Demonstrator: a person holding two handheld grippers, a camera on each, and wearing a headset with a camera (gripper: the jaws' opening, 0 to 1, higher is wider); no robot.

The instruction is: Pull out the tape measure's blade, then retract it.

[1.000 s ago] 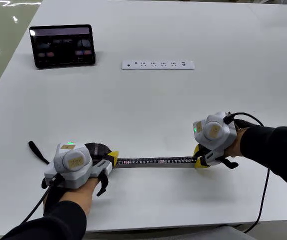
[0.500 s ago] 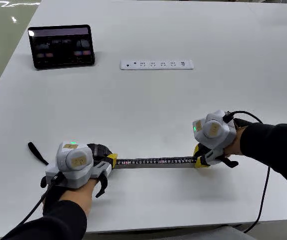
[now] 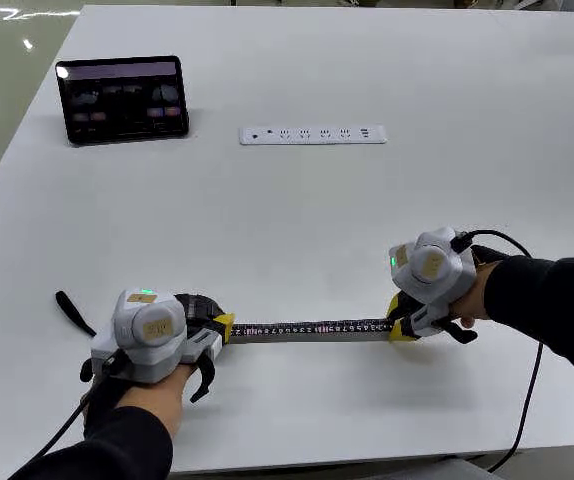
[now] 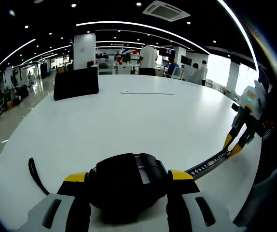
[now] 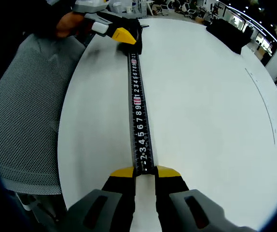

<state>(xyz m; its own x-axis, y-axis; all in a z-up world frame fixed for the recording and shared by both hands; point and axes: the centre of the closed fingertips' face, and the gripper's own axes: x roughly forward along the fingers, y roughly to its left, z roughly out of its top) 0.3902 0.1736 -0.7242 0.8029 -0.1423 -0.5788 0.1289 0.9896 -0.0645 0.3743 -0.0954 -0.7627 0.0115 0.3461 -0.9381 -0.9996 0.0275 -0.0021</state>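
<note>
**While two grippers hold it, one tape measure lies stretched across the table**

As seen in the head view, there is one tape measure, two grippers, one tablet [image 3: 122, 98] and one white power strip [image 3: 313, 134], all on a white table [image 3: 297, 230].

The left gripper [image 4: 129, 178] has its yellow-tipped jaws closed on the tape measure's black case [image 3: 195, 303], one jaw on each side. The right gripper [image 5: 145, 173] has its jaws pinched on the free end of the blade [image 5: 137, 96].

In the head view the blade lies flat near the table's near edge. Its long axis runs from 9 o'clock to 3 o'clock, roughly parallel to that edge. The case is at the 9 o'clock end and the tip at the 3 o'clock end. The printed scale faces up, and the right gripper view shows the low numerals nearest its jaws, rising toward the case.

One black strap [image 3: 70, 309] lies on the table at 9 o'clock of the left gripper. The tablet stands far off at 11 o'clock, and the power strip lies at 12 o'clock, well apart from the tape. A black cable [image 3: 527, 380] trails from the right gripper toward 5 o'clock.
</note>
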